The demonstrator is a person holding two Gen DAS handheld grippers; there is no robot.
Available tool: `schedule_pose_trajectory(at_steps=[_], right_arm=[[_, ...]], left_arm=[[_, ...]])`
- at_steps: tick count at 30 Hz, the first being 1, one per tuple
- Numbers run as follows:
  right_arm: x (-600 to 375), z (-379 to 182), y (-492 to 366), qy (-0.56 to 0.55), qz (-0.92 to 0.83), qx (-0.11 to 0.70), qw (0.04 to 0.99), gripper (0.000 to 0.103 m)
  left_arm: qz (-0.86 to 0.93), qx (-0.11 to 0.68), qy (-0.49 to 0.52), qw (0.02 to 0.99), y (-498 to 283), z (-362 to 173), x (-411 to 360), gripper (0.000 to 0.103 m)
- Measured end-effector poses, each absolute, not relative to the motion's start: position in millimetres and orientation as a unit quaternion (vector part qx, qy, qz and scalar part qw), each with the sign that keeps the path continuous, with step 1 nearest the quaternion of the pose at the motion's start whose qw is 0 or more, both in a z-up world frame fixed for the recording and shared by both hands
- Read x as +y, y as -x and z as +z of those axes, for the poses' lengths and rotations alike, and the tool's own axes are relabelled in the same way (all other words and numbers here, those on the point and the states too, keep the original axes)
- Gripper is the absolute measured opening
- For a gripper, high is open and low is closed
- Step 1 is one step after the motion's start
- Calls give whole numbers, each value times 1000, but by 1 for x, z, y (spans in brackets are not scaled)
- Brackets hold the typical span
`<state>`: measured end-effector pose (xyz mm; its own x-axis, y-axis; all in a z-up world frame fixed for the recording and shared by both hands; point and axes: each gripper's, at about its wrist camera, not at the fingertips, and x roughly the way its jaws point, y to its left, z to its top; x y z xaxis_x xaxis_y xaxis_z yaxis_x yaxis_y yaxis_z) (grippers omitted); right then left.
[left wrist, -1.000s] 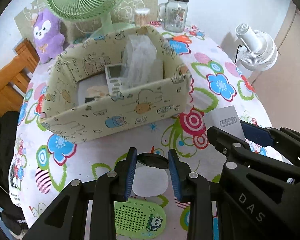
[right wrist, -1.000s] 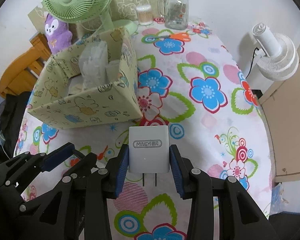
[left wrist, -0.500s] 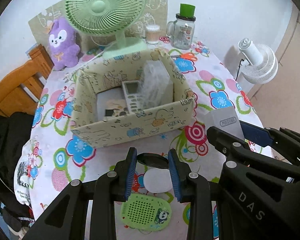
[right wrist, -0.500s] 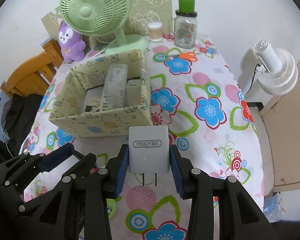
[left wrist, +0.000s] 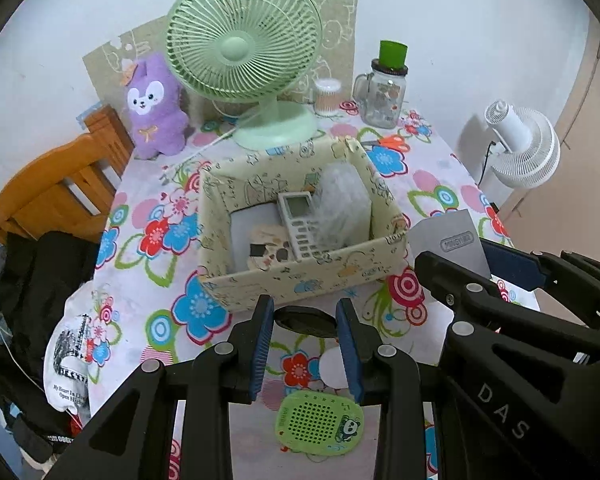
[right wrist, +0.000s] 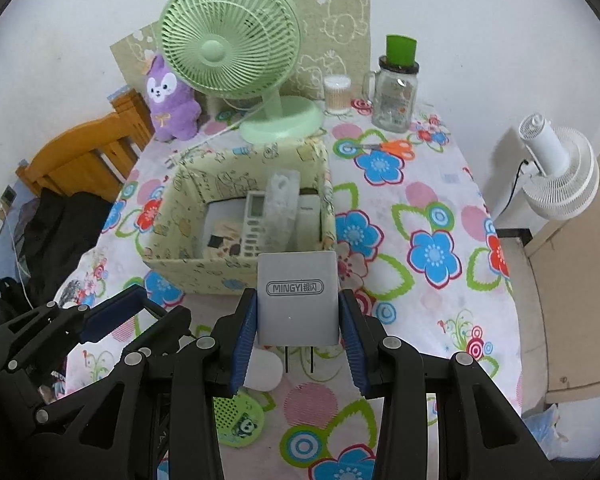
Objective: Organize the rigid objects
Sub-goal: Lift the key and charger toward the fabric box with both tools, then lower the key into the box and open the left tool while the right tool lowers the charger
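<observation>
My left gripper [left wrist: 304, 307] is shut on a small black round piece [left wrist: 305, 321], held above the floral tablecloth. In the right wrist view my right gripper [right wrist: 299, 301] is shut on a grey MINGYI plug charger [right wrist: 297, 280], prongs pointing back toward me. That charger [left wrist: 450, 236] also shows at the right of the left wrist view. Both grippers hang side by side in front of a cartoon-print box [left wrist: 300, 276], open at the top. Inside the box [right wrist: 204, 276] lie a white remote [right wrist: 253, 220], a clear plastic packet [right wrist: 281, 208] and a patterned card.
A green panda disc [left wrist: 320, 424] and a white round pad [left wrist: 332, 368] lie on the cloth below the grippers. Behind the box stand a green desk fan [left wrist: 244, 52], a purple plush [left wrist: 154, 112], a swab pot, a jar [left wrist: 384, 92] and orange scissors [right wrist: 396, 147]. Wooden chair left, white fan right.
Both grippers have risen and tilted up, so the box and table look smaller and the fan and wall have come into view. The holds on the black piece and charger are unchanged.
</observation>
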<state>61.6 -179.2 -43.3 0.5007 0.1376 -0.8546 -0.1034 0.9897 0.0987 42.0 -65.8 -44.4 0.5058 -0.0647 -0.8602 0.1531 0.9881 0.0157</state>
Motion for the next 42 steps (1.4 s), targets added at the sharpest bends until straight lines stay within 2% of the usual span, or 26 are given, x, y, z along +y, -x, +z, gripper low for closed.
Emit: schedule_pose_trajectory(at_steps=[21, 42], right_arm=[[-160, -13, -83, -2, 87, 477, 875, 44], [-156, -16, -123, -5, 83, 481, 872, 44]], left_arm=[[-50, 478, -40, 876, -62, -23, -47, 32], [-50, 482, -44, 874, -109, -27, -38, 32]])
